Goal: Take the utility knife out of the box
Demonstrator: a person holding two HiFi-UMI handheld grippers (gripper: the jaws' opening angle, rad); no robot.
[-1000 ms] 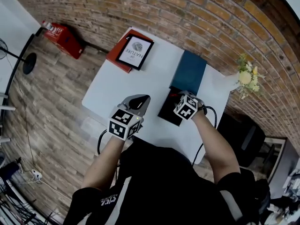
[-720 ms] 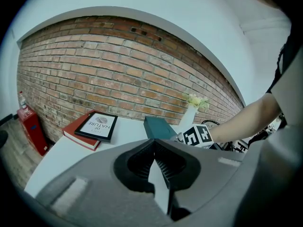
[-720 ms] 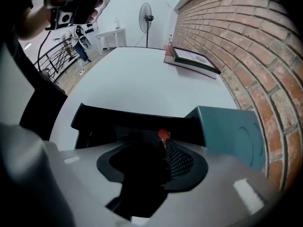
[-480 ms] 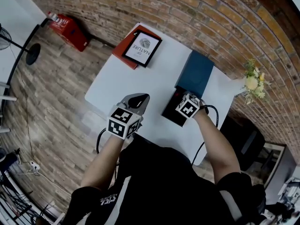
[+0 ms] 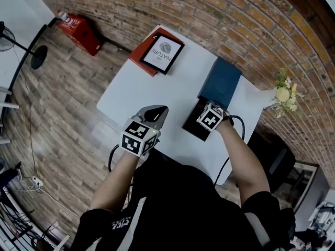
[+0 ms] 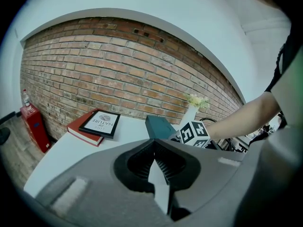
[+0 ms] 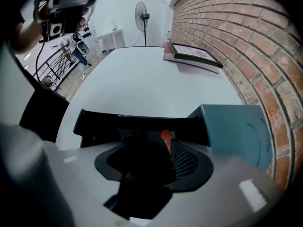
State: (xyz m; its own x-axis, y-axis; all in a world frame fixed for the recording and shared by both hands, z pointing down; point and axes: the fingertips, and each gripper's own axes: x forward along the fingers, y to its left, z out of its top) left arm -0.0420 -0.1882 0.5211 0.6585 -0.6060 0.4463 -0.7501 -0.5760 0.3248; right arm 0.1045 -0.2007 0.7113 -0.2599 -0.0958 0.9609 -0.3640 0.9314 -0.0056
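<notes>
The step in hand looks like the reach into the box, before any grasp has been made: the black box sits open on the white table with its teal lid lying just beside it, toward the brick wall. The right hand-held gripper points steeply down into it. Its jaws have just been opening and now stand wide. In the gap between them, down inside the dark box, shows a small orange-red part that I take to belong to the utility knife; the rest of the knife is lost in the shadow. The pads do not appear to press on it, so I judge it is not yet held and the knife is in the box. The next move probably calls for lowering the open jaws on either side of the knife's body, closing firmly, then lifting straight up clear of the box rim. The left hand-held gripper is near the table's front edge, well apart from the box, jaws closed together with nothing between them
</notes>
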